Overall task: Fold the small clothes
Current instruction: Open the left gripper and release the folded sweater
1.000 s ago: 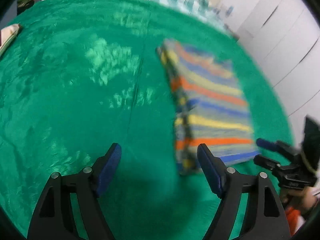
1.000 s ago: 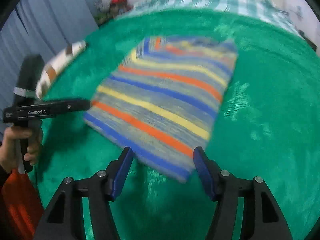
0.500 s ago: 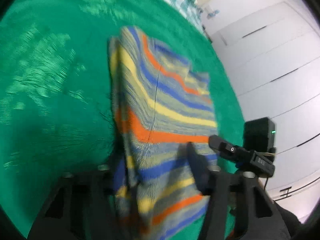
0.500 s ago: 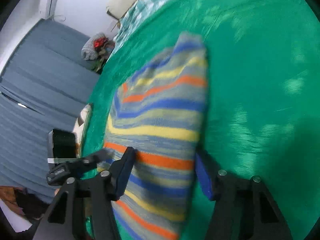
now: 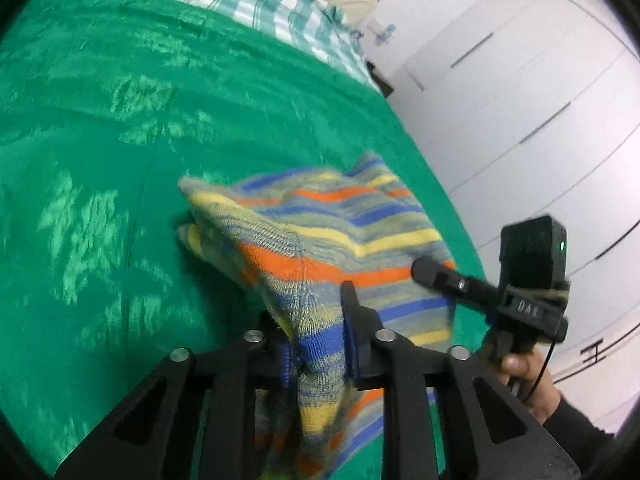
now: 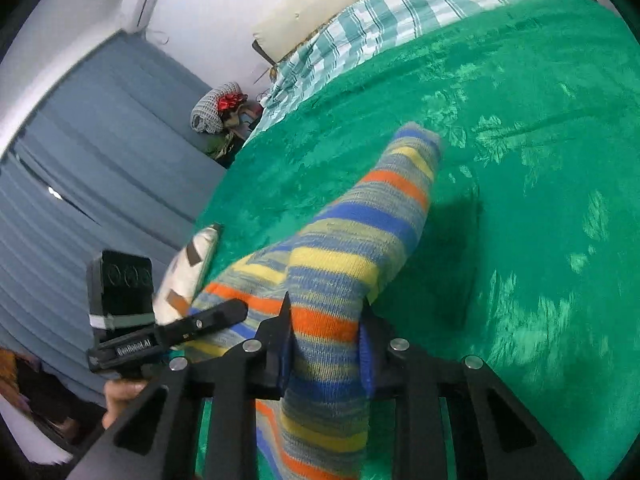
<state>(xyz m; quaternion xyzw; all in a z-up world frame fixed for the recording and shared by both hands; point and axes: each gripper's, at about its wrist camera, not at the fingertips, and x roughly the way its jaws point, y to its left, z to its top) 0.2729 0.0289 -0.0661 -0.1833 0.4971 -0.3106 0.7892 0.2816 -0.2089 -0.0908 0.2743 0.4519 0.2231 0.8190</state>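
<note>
Nearest in the left wrist view, the left tool (image 5: 320,344) pinches a bunched corner of the striped knit garment (image 5: 320,232), its jaws easing apart a little with the cloth between the pads. In the right wrist view, the right tool (image 6: 324,344) is closing on another fold of the same cloth, its pads pressing the knit. The garment rises from both tools, its far end drooping onto the green blanket (image 5: 100,140) on the bed. Beyond lies a checked sheet (image 6: 380,16).
</note>
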